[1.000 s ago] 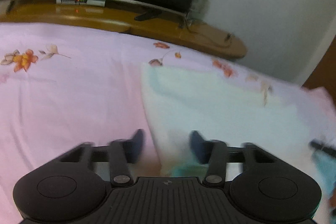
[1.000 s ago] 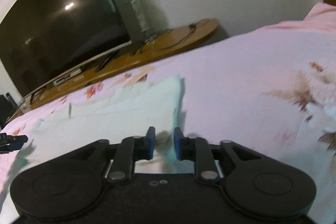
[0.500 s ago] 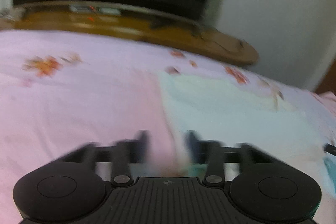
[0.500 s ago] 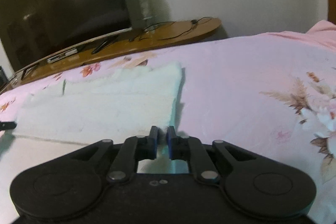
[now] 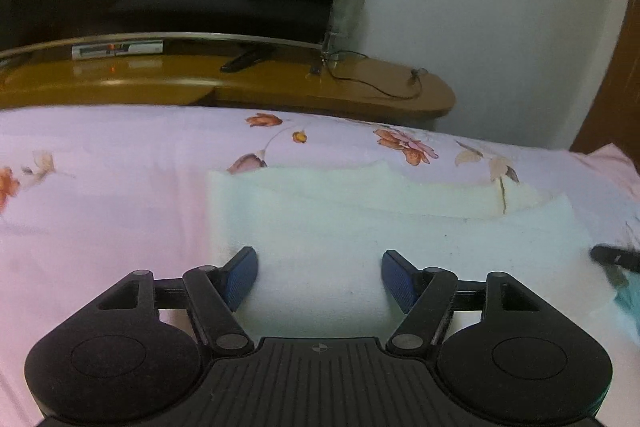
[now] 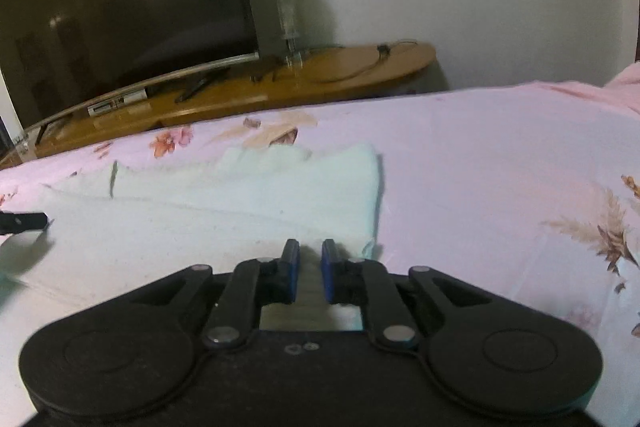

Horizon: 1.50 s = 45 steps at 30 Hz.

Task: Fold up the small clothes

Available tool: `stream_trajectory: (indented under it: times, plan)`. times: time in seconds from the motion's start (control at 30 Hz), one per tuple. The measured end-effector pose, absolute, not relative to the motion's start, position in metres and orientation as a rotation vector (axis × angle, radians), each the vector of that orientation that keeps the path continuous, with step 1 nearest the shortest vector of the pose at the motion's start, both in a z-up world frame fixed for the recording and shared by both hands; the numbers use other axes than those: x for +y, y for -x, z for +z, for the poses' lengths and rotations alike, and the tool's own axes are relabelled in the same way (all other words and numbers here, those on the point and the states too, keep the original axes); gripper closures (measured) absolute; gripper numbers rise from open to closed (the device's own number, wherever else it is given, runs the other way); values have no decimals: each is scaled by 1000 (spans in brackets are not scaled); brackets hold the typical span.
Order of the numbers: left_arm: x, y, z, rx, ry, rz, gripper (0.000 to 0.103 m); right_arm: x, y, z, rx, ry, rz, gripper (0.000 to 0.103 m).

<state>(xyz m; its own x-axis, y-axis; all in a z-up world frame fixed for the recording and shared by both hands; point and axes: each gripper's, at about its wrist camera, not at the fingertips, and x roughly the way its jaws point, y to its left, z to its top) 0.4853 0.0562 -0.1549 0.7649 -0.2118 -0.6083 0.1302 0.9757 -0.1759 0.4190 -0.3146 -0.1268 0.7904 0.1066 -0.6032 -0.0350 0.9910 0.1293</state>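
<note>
Left tool (image 5: pixel 319 277) is spread wide over the near edge of the pale garment (image 5: pixel 360 227), gripping nothing. Right tool (image 6: pixel 311 269) is narrowed at the garment's right corner; whether cloth is pinched cannot be told. Garment is laid folded on the pink floral bed (image 5: pixel 100 195). Beyond, a glass vase (image 5: pixel 347 9) is seen on the wooden desk (image 5: pixel 280 83).

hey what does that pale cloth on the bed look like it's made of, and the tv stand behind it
The pale cloth looks like soft, fuzzy fleece or terry: matte, nappy surface, thick folded edges. The TV stand looks like glossy varnished wood: orange-brown, with reflections on top.
</note>
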Motion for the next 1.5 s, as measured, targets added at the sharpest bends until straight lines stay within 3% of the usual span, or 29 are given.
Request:
stream_trajectory:
  times: [0.07, 0.17, 0.23, 0.3, 0.47, 0.53, 0.6, 0.7, 0.8, 0.87, 0.93, 0.97, 1.27, 1.5]
  plan:
    - [63, -477, -149, 647, 133, -181, 34, -317, -410, -118, 623, -108, 67, 83]
    - [58, -480, -162, 679, 54, -171, 32, -311, -401, -116, 589, -79, 126, 82]
    - [51, -480, -161, 702, 11, -132, 20, -302, -410, -132, 663, -6, 106, 81]
    - [55, -471, -151, 704, 31, -117, 20, -300, -410, -128, 667, 3, 95, 81]
    - [57, -402, -128, 659, -27, -99, 20, -316, -369, -95, 610, -64, 94, 82]
    - [63, -364, -124, 671, -20, -83, 8, -328, -340, -82, 591, -84, 95, 81]
    - [74, -327, -120, 676, 2, -72, 6, -341, -313, -72, 589, -116, 97, 80]
    - [89, -269, -118, 707, 65, -58, 6, -362, -261, -58, 585, -165, 101, 75]
    - [97, -216, -118, 753, 161, -72, 7, -372, -208, -51, 624, -192, 127, 61]
    - [97, -184, -118, 763, 216, -88, 14, -374, -170, -50, 640, -210, 139, 50]
    - [97, -156, -119, 779, 264, -106, 30, -376, -134, -53, 676, -259, 176, 50]
    - [98, -142, -122, 791, 294, -110, 31, -377, -116, -55, 689, -280, 191, 50]
    - [94, -58, -153, 878, 413, -99, 31, -392, -9, -102, 822, -556, 234, 54]
    - [117, -61, -168, 862, 675, -140, 31, -399, -14, -136, 868, -780, 233, 66]
